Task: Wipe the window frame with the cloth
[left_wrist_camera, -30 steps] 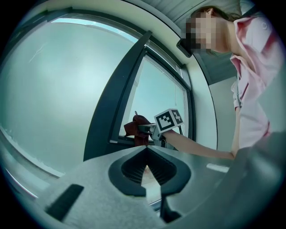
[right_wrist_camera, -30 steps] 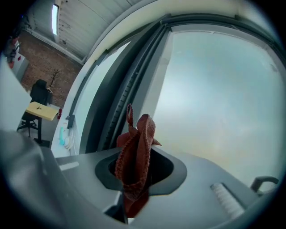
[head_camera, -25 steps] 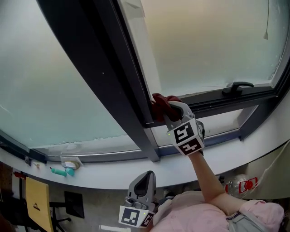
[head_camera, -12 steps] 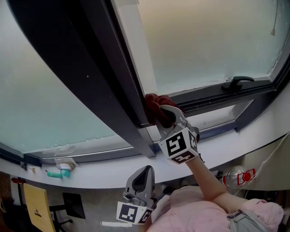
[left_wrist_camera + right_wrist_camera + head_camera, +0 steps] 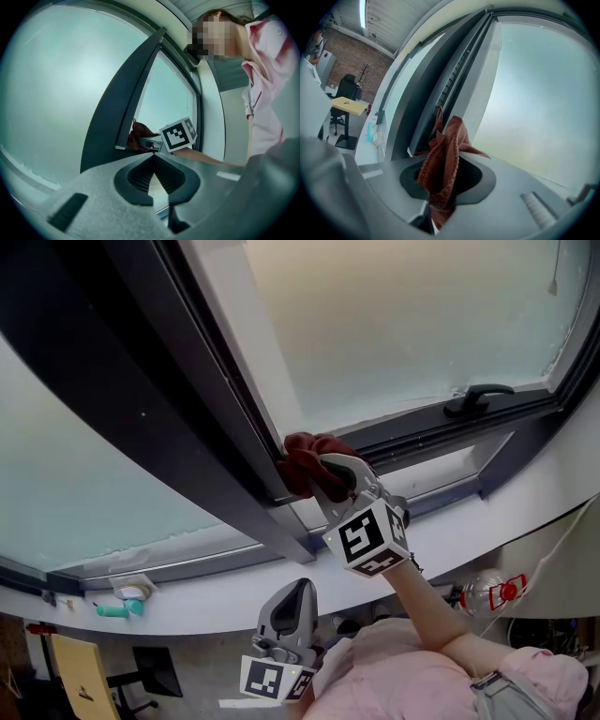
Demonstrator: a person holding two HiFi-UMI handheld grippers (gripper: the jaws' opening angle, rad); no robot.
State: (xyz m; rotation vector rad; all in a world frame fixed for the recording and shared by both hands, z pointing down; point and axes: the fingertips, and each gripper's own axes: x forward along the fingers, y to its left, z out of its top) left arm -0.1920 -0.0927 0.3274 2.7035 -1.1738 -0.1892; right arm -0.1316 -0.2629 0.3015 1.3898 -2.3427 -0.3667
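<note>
Left gripper [image 5: 302, 592] first, nearest of all: low down, just beside the pink shirt [image 5: 422, 667], grey ribbed pads pressed tip to tip, nothing between them. Up and further out, right gripper [image 5: 333, 474] on an outstretched forearm, black-and-white marker cube facing back, jaws pinched hard on the cloth [image 5: 305, 463]. Rust-red, that cloth, a coarse knitted weave, bunched into soft folds, one ragged corner sticking up past the fingertips. Pushed right up against the window frame [image 5: 220, 432], touching its inner edge at mid-scene, close to where the dark bar ends. Smooth matt charcoal metal on that frame, a broad slanted bar running from far left down to the near middle, with a pale strip [image 5: 258, 343] just to its right. Beyond, frosted glass [image 5: 422, 315], milky green-white and cloudy. Further right, a black curved lever handle [image 5: 478, 393] lying flat along the dark lower rail. Below the frame, a white curved sill [image 5: 216, 596] sweeping left to right. Near its left end a small teal object [image 5: 117, 609], too small to tell more. Under the sill on the right, a clear plastic bottle [image 5: 489, 596] with a red label. Farthest off, seen from the right gripper view: a yellow desk [image 5: 347, 105], a black office chair [image 5: 347, 89] behind it, then a rough brick wall [image 5: 351, 51].
</note>
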